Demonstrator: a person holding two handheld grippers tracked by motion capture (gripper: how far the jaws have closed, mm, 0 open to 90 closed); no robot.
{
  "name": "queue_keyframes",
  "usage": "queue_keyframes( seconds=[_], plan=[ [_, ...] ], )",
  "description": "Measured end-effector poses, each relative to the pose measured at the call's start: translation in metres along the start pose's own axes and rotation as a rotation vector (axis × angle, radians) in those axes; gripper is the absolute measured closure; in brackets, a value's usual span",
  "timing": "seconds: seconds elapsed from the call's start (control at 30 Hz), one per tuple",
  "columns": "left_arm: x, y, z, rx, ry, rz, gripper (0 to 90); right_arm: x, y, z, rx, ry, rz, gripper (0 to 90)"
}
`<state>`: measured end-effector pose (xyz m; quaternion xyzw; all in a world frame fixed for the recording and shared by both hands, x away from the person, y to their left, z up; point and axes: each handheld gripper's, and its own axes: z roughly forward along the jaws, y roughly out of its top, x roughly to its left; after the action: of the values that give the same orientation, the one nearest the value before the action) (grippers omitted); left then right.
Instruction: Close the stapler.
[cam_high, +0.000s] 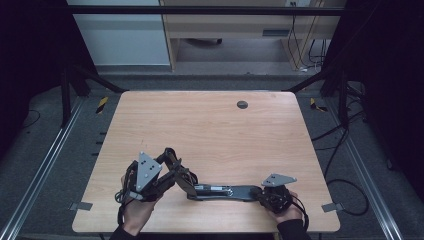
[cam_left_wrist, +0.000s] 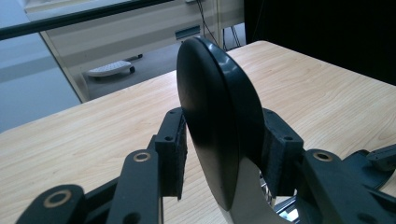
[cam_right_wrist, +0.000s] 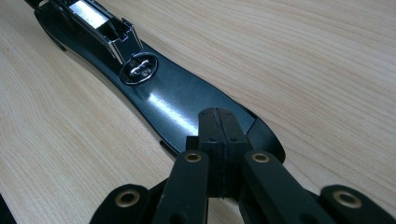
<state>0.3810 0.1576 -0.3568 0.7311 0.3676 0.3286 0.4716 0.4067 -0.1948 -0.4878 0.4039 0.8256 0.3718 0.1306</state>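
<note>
- Black fingers (cam_right_wrist: 218, 140) of the right gripper (cam_high: 272, 196), pressed together with nothing between them, bear down on the rear end of the stapler base (cam_right_wrist: 187, 105), pinning it flat on the counter (cam_high: 210, 130).
- Left gripper (cam_high: 172, 176) has its fingers (cam_left_wrist: 175, 149) at a middling width, with the stapler's swung-up top arm (cam_left_wrist: 215, 126) between them; one pad touches, the other shows a slight gap.
- Stapler (cam_high: 220, 191) lies opened near the counter's front edge, its staple channel (cam_right_wrist: 100, 21) exposed.
- Judged step: opening the stapler, perhaps for loading.
- Next move calls for a firmer squeeze on the arm and a steady hold-down, or the base may tip.
</note>
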Motion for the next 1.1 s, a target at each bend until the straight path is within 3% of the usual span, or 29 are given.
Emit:
queue_keyframes(
  seconds=[0.63, 1.1],
  plan=[
    [-0.025, 0.012, 0.010, 0.001, -0.002, 0.070, 57.9, 0.000, 0.000, 0.000, 0.000, 0.003, -0.010, 90.0],
    [-0.031, 0.013, 0.013, 0.000, 0.004, 0.087, 58.1, -0.001, -0.003, -0.002, -0.009, 0.005, -0.005, 90.0]
  ],
)
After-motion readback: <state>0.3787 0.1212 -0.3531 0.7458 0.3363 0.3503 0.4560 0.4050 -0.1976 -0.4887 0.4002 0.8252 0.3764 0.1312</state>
